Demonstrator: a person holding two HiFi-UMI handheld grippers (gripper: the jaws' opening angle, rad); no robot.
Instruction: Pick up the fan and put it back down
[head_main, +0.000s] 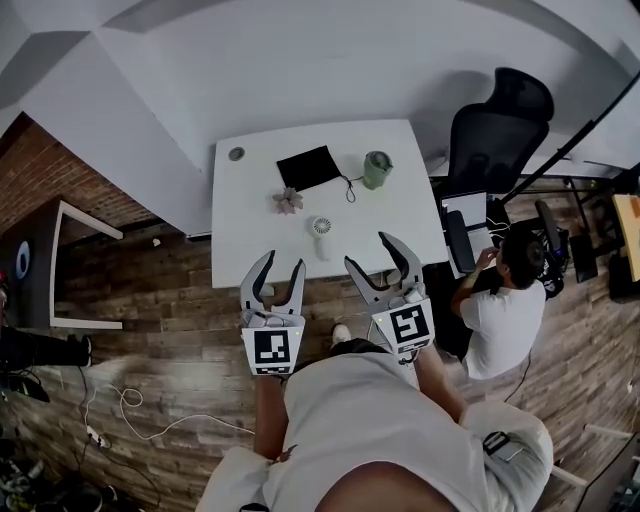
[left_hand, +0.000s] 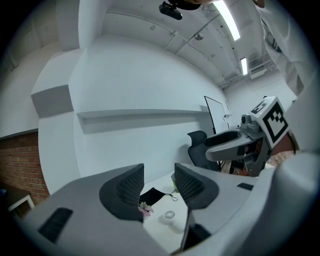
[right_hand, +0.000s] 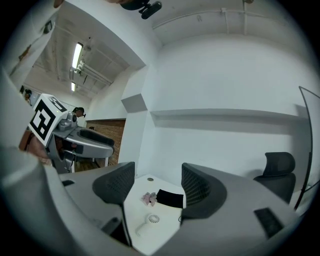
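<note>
The small white fan (head_main: 321, 232) lies on the white table (head_main: 250, 250), its round head toward the middle and its handle toward the near edge. It also shows between the jaws in the left gripper view as the fan (left_hand: 170, 216) and in the right gripper view as the fan (right_hand: 150, 220). My left gripper (head_main: 283, 260) hovers at the table's near edge, left of the fan, open and empty (left_hand: 159, 187). My right gripper (head_main: 367, 250) hangs just right of the fan, jaws apart, nothing between them (right_hand: 157, 187). Neither touches the fan.
On the table behind the fan lie a pink flower (head_main: 288, 200), a black pouch (head_main: 308, 167) and a green cup (head_main: 377, 169). A black office chair (head_main: 497, 130) stands at the right, with a seated person (head_main: 500, 310) beside the table's right edge. A low side table (head_main: 70, 270) sits at the left.
</note>
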